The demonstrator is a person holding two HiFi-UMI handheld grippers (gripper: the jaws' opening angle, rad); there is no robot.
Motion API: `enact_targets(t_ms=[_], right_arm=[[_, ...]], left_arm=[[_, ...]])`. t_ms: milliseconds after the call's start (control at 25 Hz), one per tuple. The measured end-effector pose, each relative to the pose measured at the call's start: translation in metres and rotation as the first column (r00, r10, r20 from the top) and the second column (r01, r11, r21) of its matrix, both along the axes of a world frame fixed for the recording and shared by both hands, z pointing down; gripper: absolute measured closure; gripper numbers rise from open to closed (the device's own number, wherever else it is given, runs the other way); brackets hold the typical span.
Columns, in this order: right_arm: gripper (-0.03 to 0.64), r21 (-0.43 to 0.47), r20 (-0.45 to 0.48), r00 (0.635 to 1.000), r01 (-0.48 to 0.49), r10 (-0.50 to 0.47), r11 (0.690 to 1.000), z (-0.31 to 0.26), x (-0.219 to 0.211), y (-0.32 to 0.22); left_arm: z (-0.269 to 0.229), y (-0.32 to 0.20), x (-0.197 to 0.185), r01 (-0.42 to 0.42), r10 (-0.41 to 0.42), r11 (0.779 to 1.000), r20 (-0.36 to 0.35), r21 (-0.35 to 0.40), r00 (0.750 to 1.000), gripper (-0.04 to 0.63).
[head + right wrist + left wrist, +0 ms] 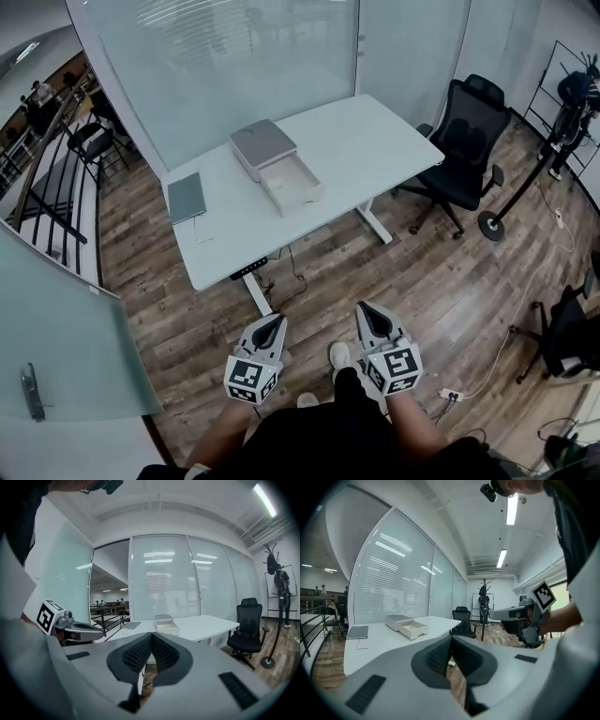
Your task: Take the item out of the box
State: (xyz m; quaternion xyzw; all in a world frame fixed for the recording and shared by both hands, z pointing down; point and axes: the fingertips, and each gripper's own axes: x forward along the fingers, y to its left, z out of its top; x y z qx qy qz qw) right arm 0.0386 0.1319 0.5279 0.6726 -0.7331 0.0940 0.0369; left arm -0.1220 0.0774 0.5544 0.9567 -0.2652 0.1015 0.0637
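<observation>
Two forearms reached up from the bottom edge of the head view, the left forearm and right forearm side by side. Each carried a gripper aimed up the frame and tipped only slightly downward. The grey left gripper, with its black-and-white marker cube, sat at lower centre-left; its dark ribbed pads met at the tip with nothing between them. The matching grey right gripper, just to its right, likewise had its jaws together and empty.

Both hung above the wooden plank floor, well apart from the white rectangular desk in the upper middle of the frame. On that desk lay the flat grey box, its white drawer pulled out toward the near edge; what lay inside could not be made out.

In the left gripper view the box showed small at centre-left, above the jaws; in the right gripper view it sat just above the closed tips, far beyond them.
</observation>
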Motion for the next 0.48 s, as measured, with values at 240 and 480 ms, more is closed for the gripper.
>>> enact_targets(t_ms=[240, 480], right_arm=[[0.611, -0.001, -0.004, 0.998, 0.064, -0.064, 0.998, -0.003, 0.027, -0.056], [0.611, 0.005, 0.002, 0.987, 0.163, -0.163, 0.987, -0.002, 0.042, -0.108]], left_arm=[[-0.007, -0.044, 0.02, 0.07, -0.07, 0.997, -0.003, 0.008, 0.998, 0.584], [-0.013, -0.084, 0.046, 0.139, -0.139, 0.99, -0.001, 0.017, 0.99, 0.583]])
